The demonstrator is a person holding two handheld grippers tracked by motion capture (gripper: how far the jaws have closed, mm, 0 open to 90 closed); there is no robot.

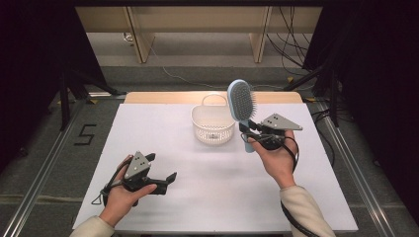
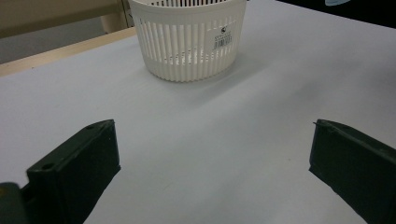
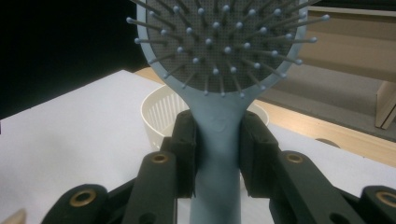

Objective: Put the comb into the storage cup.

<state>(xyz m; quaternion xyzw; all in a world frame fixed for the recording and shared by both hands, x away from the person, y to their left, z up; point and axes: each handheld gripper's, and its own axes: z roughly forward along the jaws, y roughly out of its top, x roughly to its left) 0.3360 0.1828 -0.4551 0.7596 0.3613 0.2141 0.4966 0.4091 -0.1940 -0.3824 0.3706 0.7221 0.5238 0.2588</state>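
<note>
- Broadly, a white rectangular table top (image 1: 197,197) with a pale wooden strip along its far edge takes up the middle of the high view, with grey floor and dark curtains around it.
- A white slatted plastic basket (image 1: 213,126) with a looped handle stands upright on the far middle of the table; in the left gripper view it sits ahead of the jaws and well apart from them, with a small barcode label (image 2: 223,37) on its wall.
- A light blue plastic paddle hairbrush (image 1: 241,101) with a grey bristle pad is held upright above the table, just to the right of the basket, its head higher than the basket rim and its handle pointing down.
- The right gripper (image 1: 248,129), black with a grey three-cornered plate on top, sits in the person's right hand (image 1: 276,158); in the right gripper view its two jaws are closed tight against either side of the brush handle (image 3: 217,154), just below the bristle pad.
- The left gripper (image 1: 160,170), of the same build, rests low over the near left part of the table in the person's left hand (image 1: 121,197); its jaws stand wide apart with nothing between them but bare table.
</note>
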